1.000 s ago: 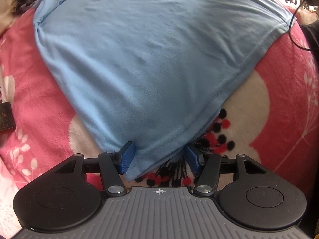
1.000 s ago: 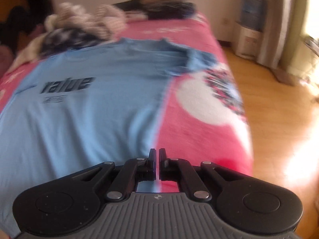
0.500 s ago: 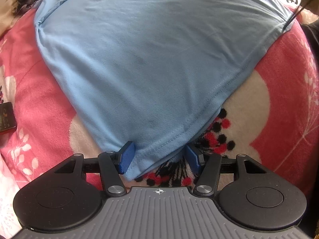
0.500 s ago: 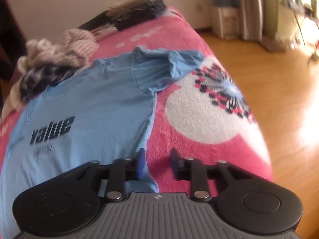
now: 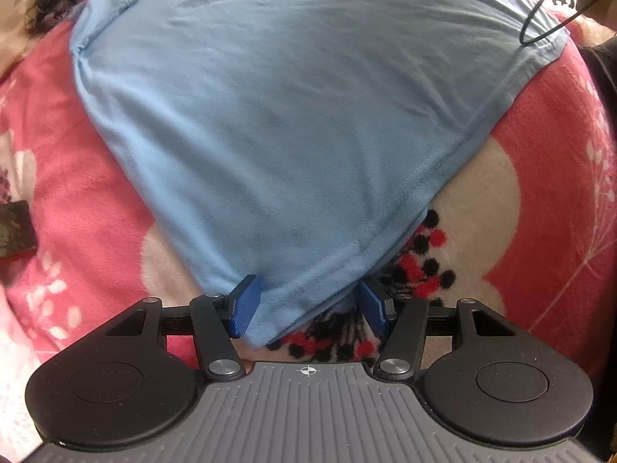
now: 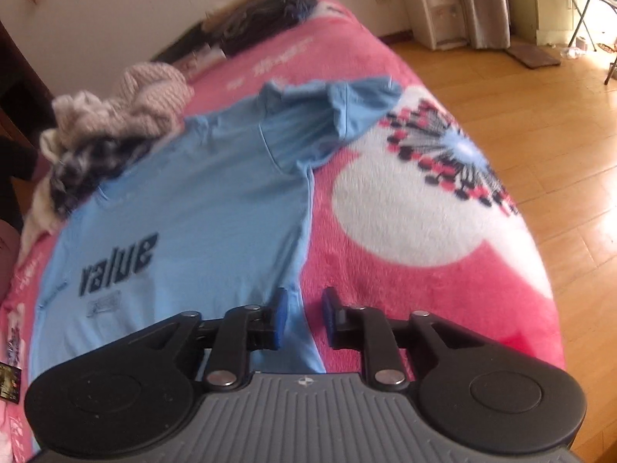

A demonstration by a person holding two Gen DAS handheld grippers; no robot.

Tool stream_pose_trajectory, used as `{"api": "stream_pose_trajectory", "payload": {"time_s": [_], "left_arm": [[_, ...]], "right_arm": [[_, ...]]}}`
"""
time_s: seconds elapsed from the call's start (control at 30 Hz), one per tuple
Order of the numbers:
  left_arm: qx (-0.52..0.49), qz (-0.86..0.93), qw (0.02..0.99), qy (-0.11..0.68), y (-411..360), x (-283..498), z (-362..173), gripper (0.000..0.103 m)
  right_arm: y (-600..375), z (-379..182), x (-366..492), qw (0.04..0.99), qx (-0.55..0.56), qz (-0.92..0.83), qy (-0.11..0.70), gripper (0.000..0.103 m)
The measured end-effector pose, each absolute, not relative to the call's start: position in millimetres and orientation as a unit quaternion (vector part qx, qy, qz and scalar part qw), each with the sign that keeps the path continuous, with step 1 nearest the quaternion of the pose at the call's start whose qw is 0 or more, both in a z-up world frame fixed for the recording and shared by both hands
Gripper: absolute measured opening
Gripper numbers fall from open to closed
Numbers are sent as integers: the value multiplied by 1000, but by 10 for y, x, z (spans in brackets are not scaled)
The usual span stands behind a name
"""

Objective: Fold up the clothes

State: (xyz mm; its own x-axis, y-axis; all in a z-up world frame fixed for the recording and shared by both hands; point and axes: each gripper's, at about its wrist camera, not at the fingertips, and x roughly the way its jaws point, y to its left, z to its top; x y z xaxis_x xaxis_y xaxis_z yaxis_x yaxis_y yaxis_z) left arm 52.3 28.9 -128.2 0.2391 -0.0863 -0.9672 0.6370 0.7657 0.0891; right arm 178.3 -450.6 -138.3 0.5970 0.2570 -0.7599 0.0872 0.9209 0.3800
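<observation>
A light blue T-shirt (image 6: pixel 200 208) is lying spread flat on a bed covered by a pink blanket (image 6: pixel 405 308) with white circles and red-and-black dotted bursts. The word "value" is showing in dark letters on the chest, and one short sleeve is reaching out toward the bed's edge by the wooden floor (image 6: pixel 547 123).

The left gripper (image 5: pixel 306 305) is pointing steeply down at a bottom corner of the shirt. Its blue pads are standing apart, with the hem corner lying between them; the left pad is right against the cloth edge, while the right pad is sitting over the blanket's dotted pattern, so nothing is being squeezed.

The right gripper (image 6: pixel 302 318) is hanging over the shirt's side seam, further up the body. Its jaws are closing, with a narrow strip of the shirt's edge lying between them, and the pads are not pressing on it yet.

A heap of other clothes (image 6: pixel 115 127), knitted beige and dark checked, is piling up beyond the shirt's far shoulder. A thin black cable (image 5: pixel 540 19) is looping over the hem's other corner in the left view.
</observation>
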Motion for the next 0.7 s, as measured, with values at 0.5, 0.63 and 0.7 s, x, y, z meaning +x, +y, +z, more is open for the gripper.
{"api": "stream_pose_trajectory", "payload": {"time_s": [0.5,0.63,0.7], "left_arm": [[235,-223,763,559,26,627,-1456,56],[242,-226,756,564,24,601,-1478,56],[241,-226,755,566,23,611,-1485,56]], "right_arm": [[-4661,-1437,1798,856,273,62,434,35],[-4589,-1421,1753,877,233,47,417,2],[-4694,-1451,1730,880,253,27,401,1]]}}
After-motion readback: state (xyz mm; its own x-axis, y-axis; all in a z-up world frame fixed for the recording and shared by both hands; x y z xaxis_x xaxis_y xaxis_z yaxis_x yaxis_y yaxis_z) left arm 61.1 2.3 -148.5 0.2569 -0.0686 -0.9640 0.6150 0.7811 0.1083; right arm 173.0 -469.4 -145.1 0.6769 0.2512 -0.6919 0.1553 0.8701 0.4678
